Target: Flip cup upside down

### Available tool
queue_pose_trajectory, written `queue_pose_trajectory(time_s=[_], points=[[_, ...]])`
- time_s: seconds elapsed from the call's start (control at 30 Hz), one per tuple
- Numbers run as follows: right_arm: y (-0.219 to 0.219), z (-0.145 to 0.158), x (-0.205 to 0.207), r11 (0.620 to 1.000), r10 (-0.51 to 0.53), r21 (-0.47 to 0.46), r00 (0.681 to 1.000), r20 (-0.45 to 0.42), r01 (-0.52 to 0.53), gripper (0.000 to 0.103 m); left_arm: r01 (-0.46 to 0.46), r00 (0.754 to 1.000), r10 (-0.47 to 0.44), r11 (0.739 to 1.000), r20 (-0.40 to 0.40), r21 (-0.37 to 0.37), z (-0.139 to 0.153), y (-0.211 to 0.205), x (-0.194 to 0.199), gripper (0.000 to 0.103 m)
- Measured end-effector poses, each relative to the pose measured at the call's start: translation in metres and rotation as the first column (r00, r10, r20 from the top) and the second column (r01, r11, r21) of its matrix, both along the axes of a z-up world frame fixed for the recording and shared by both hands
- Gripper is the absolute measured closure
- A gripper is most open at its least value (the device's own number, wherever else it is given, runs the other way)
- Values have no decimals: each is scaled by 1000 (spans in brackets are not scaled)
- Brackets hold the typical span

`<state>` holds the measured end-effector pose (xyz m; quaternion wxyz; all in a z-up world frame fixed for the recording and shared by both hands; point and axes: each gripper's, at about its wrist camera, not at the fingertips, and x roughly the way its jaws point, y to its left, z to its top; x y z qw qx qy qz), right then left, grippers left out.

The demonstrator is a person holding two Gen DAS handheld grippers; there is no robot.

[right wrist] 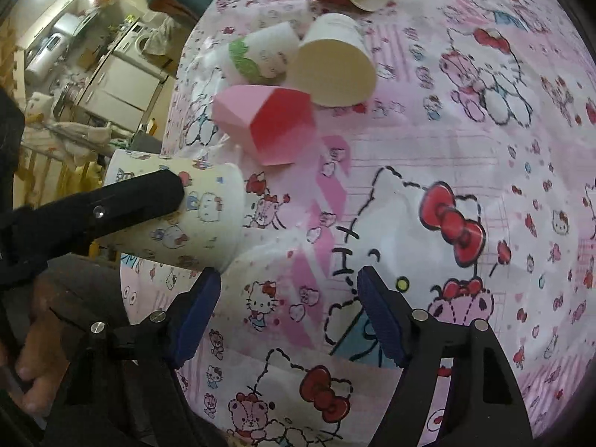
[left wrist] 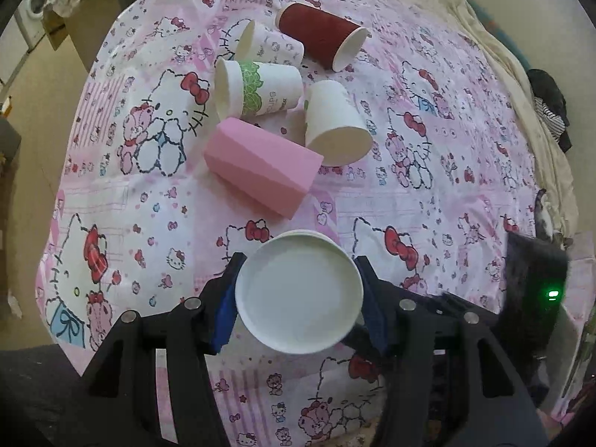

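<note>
My left gripper (left wrist: 298, 290) is shut on a white paper cup (left wrist: 299, 292), its round base facing the camera. In the right wrist view the same cup (right wrist: 178, 212), printed with small cartoon cats, is held on its side above the table's left edge by the left gripper's black finger (right wrist: 111, 208). My right gripper (right wrist: 288, 316) is open and empty, just below and right of that cup, over the tablecloth.
A pink patterned tablecloth (left wrist: 409, 193) covers the table. Several cups lie on their sides further back: a pink faceted cup (left wrist: 260, 169), a white cup (left wrist: 335, 123), a green-banded cup (left wrist: 257, 87), a small white cup (left wrist: 268, 44) and a red cup (left wrist: 320, 35). A dark device with a green light (left wrist: 536, 290) is at right.
</note>
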<state>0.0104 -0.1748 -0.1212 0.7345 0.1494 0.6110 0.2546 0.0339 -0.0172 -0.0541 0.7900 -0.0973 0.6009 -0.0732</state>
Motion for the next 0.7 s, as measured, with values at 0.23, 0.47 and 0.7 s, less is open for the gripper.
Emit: queue_pose_trajectory(time_s=[0.23, 0.47, 0.7], points=[[-74, 48, -4, 982, -187, 13, 978, 87, 187, 24, 58, 998, -58, 995, -5, 79, 3, -34, 5, 50], [-146, 98, -13, 932, -320, -72, 900, 297, 355, 10, 83, 996, -89, 983, 31, 163, -8, -95, 30, 50], [-181, 81, -5, 886, -458, 26, 868, 191, 462, 9, 54, 998, -58, 980, 12, 193, -32, -130, 59, 49]])
